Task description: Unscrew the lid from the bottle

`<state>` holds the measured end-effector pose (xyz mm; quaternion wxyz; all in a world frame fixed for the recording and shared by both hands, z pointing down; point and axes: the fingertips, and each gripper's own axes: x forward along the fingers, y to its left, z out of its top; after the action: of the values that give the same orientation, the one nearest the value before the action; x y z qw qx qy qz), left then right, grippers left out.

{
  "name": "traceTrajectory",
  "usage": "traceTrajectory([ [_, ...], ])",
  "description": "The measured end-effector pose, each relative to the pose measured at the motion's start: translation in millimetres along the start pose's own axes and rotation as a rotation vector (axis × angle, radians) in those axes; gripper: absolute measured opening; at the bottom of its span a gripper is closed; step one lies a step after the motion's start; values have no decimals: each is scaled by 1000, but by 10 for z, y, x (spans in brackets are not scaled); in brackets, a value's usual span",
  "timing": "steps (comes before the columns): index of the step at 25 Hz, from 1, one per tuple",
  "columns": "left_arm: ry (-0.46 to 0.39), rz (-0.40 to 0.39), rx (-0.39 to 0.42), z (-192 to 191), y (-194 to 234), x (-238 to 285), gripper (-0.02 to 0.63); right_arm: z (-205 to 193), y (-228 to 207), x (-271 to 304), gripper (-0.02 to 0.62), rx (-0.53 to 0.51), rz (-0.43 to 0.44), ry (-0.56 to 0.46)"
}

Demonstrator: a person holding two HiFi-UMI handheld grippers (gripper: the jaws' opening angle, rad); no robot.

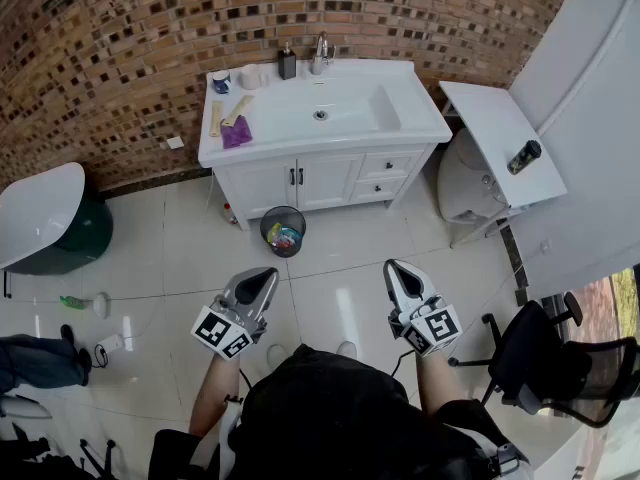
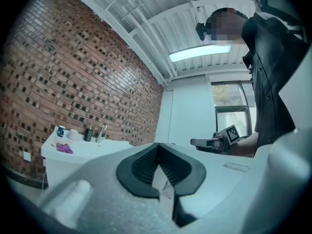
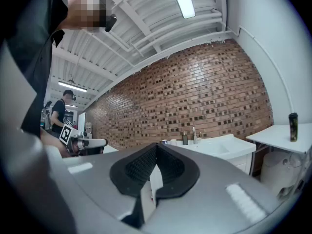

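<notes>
A dark bottle (image 1: 524,156) with a green band stands upright on the white side table (image 1: 490,118) at the right; the right gripper view has the same bottle (image 3: 292,126) far off at the right edge. My left gripper (image 1: 266,276) and right gripper (image 1: 394,267) are both held level in front of my body, far from the bottle, over the tiled floor. Each is shut with nothing between the jaws, as seen in the left gripper (image 2: 157,146) view and the right gripper (image 3: 157,146) view.
A white vanity with a sink (image 1: 320,114) stands against the brick wall, with a soap dispenser (image 1: 287,63), cups and a purple cloth (image 1: 236,133) on it. A wire bin (image 1: 283,231) sits before it. An office chair (image 1: 545,353) is at my right, a tub (image 1: 45,218) at the left.
</notes>
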<state>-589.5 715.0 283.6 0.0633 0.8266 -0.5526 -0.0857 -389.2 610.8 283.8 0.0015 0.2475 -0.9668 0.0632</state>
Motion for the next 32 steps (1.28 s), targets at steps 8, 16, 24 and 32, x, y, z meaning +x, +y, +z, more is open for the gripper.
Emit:
traceTrajectory([
  [8,14,-148,-35,-224,-635,858,3,-6,-642,-788,6,-13,-133,7],
  [16,54,-363,9,-426,-1447,1699,3,32,-1137,-1832,6,-67,-319,6],
  [24,69,-559,-11,-553,-2154,2205,3,-26,-1415,-2613,6,-3,-501,-36],
  [32,106,-668,-32,-526,-2002,2239,3,114,-1152,-2586,6,-29,-586,-50],
])
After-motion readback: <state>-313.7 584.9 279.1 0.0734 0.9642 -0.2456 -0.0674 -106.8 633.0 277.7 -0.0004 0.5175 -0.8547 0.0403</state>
